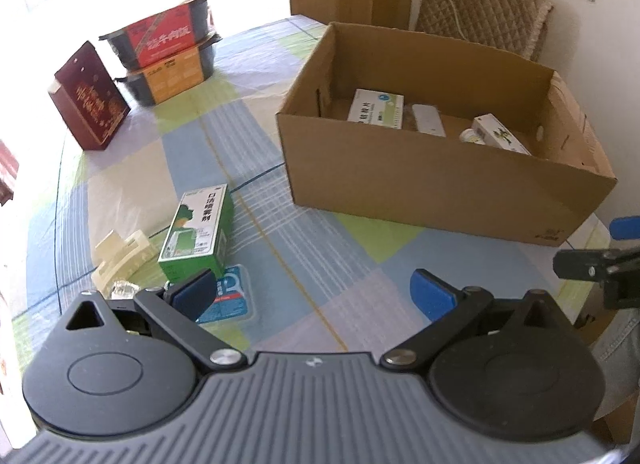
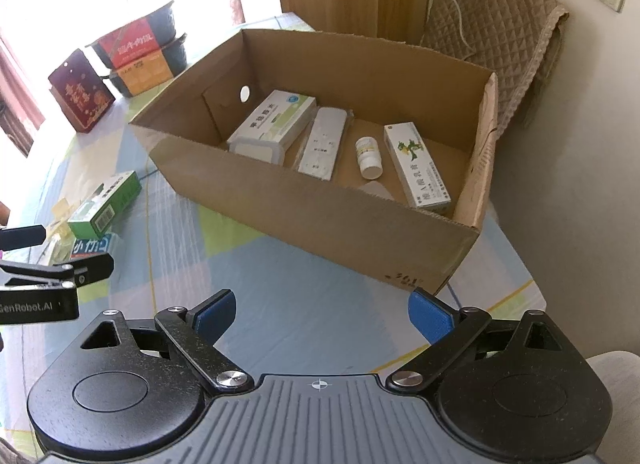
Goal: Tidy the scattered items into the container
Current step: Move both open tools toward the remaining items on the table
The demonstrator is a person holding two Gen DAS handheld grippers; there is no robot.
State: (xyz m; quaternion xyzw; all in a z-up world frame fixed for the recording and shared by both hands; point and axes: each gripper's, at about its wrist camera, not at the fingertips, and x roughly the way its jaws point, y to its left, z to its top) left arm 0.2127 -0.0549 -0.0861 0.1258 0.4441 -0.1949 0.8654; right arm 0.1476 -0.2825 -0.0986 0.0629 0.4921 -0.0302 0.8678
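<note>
Looking at the table, the cardboard box (image 2: 304, 199) sits open-topped on the checked tablecloth (image 1: 304, 248), and it already holds a white-and-green medicine carton (image 2: 276, 123), a flat white strip-like pack (image 2: 322, 143), a little white pill bottle (image 2: 369, 155) lying on its side and a dragon-print tube box (image 2: 418, 165), so I'd guess the tidying is partway done. What's left is bunched up off to the box's left: a green box (image 1: 200, 229), a cream hair claw (image 1: 120, 260) just beside it, a blue packet (image 1: 232, 300) flat on the cloth and something small and clear (image 1: 122, 290) next to the clip. The left gripper (image 1: 316, 296) has its blue pads spread wide and holds nothing, with its left pad right by the green box, probably because that pile is on its side. The right gripper (image 2: 320, 316) is also spread and empty, parked in front of the box's near wall. Hard to read: the blue packet is half hidden behind the left pad, the clear thing is too small to identify, and the window glare washes out the stacked meal boxes (image 1: 168, 47) and the dark red box (image 1: 90, 99) at the far end.
</note>
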